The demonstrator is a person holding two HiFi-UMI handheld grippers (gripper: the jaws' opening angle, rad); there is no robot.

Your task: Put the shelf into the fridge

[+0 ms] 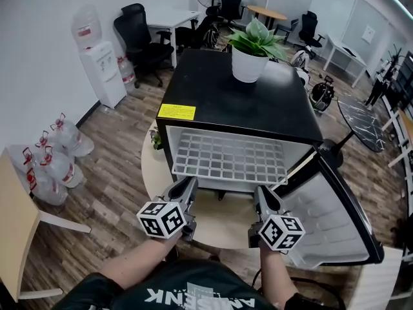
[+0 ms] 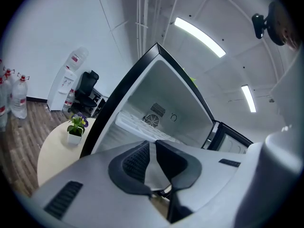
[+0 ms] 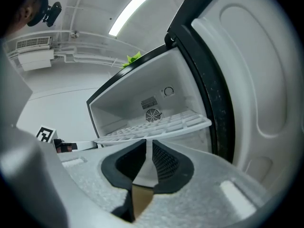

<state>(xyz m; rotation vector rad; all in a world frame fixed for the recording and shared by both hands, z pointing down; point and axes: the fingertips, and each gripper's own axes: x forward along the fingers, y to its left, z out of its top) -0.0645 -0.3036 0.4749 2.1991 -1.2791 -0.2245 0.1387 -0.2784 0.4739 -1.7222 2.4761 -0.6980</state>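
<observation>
Inside fridge (image 1: 213, 102): grid shelf (image 1: 226, 160), level.
Left gripper (image 1: 191, 183), right gripper (image 1: 261, 192): jaws narrow, clamping its front edge.
Door (image 1: 330, 219): wide open.

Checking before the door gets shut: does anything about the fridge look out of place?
The shelf sticks out of the fridge, only partly slid in, its front edge held by the left gripper and right gripper. Otherwise nothing odd.

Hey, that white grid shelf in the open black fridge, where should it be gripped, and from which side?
Grip the shelf by its front rim, near each front corner, coming from the open door side. It lies flat and wide, and the fridge walls close off its other three edges. The left gripper and right gripper pinch that rim there.
</observation>
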